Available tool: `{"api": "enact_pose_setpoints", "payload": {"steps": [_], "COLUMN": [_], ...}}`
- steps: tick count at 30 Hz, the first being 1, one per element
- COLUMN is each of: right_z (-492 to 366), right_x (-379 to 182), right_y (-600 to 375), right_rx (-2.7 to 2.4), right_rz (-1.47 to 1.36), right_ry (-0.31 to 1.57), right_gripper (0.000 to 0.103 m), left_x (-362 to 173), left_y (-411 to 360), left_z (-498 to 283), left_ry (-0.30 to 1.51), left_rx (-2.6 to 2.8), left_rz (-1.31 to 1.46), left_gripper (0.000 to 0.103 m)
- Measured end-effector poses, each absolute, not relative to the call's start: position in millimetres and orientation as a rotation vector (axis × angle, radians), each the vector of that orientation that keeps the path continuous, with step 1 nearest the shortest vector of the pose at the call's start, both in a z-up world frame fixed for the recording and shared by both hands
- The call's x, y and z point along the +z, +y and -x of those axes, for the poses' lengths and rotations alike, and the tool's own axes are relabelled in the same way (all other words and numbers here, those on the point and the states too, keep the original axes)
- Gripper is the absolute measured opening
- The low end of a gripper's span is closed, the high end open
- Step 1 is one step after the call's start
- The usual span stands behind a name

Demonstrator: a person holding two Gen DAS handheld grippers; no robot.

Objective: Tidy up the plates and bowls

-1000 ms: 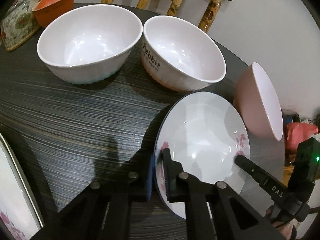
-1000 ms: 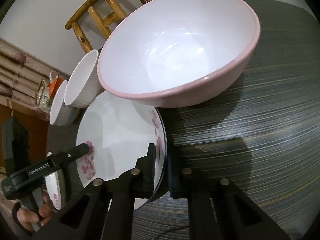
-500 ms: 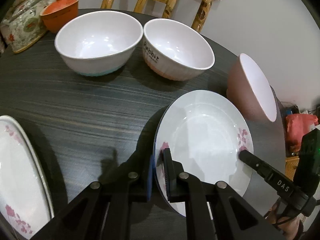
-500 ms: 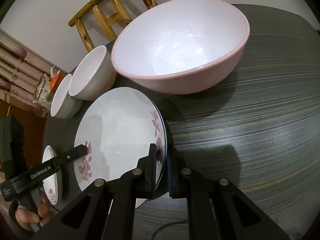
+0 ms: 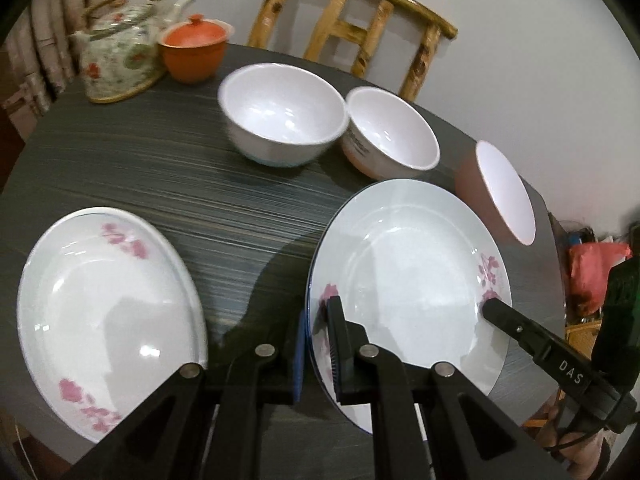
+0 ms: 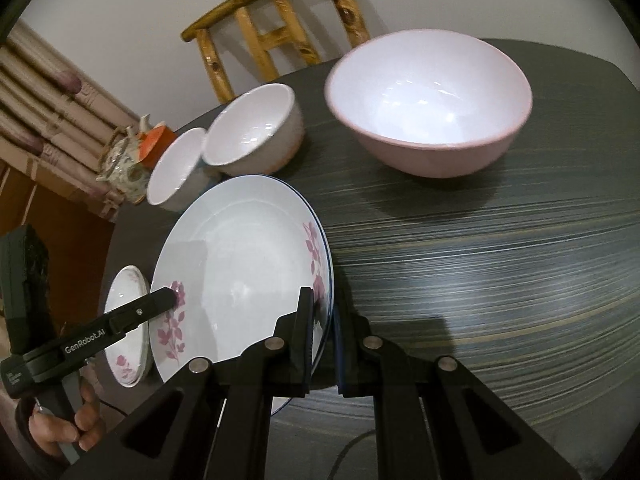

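A white plate with pink flowers (image 5: pixel 408 272) hangs tilted above the dark table, held from both sides. My left gripper (image 5: pixel 316 316) is shut on its near-left rim, and my right gripper (image 6: pixel 323 308) is shut on the opposite rim of the same plate (image 6: pixel 240 264). A second flowered plate (image 5: pixel 108 312) lies flat on the table to the left. Behind stand a plain white bowl (image 5: pixel 282 112), a white bowl with black lettering (image 5: pixel 390 132) and a larger pink bowl (image 6: pixel 428 100).
A flowered teapot (image 5: pixel 118 52) and an orange lidded cup (image 5: pixel 194 48) stand at the table's far left. A wooden chair (image 5: pixel 352 28) backs the table (image 5: pixel 160 168). A person's hand (image 6: pixel 60 428) grips the left tool. Bare tabletop lies right of the held plate.
Both grippers have risen and drawn back from the bowls with the plate between them. The second plate has come fully into the left wrist view.
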State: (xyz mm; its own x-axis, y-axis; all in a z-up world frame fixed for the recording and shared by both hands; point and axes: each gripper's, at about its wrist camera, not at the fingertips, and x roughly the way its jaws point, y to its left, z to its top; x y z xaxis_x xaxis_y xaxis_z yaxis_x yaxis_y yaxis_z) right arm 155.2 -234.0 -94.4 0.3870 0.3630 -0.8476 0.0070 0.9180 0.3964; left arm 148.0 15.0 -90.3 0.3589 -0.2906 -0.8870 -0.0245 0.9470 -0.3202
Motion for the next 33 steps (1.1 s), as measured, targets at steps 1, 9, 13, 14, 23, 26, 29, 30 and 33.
{"api": "enact_pose_setpoints", "payload": {"steps": [1, 9, 13, 14, 23, 26, 29, 30, 33], "right_z": [-154.2, -148.8, -147.4, -147.4, -142.8, -141.0, -139.2, -138.8, -139.1], "right_x": [-90.1, -68.7, -64.6, -63.9, -67.1, -72.1, -78.8, -81.1, -87.5], "right_y": [-227.3, -171.1, -141.0, -131.1, -54.1, -35.6, -18.7, -15.0, -9.3], "right_rx": [0.24, 0.309, 0.352, 0.362, 0.457, 0.479, 0.488, 0.488, 0.488], "right_rz": [-0.359, -0.309, -0.297, -0.293, -0.235, -0.22, -0.206, -0.202, -0.192], "right_ry": [1.153, 1.139, 1.142, 1.145, 1.175, 1.19, 1.207, 1.213, 1.23], "right_gripper": [0.01, 0.01, 0.01, 0.01, 0.01, 0.01, 0.01, 0.01, 0.01], "left_x": [-86.8, -63.7, -58.0, -57.1, -68.2, -73.4, -80.2, -82.9, -90.7], "left_y": [22.0, 97.1, 132.6, 141.6, 207.2, 220.8, 228.2, 230.4, 233.5], "left_z": [-148.0, -131.5, -119.5, -115.1, -88.3, -81.7, -78.6, -78.1, -78.5], "left_ry": [1.191, 1.156, 1.148, 1.148, 1.16, 1.169, 1.181, 1.185, 1.2], "left_rx": [-0.168, -0.086, -0.038, -0.03, 0.062, 0.077, 0.083, 0.084, 0.082], "left_rz": [0.304, 0.329, 0.341, 0.346, 0.372, 0.375, 0.374, 0.378, 0.382], "left_gripper": [0.01, 0.01, 0.01, 0.011, 0.011, 0.011, 0.011, 0.011, 0.011]}}
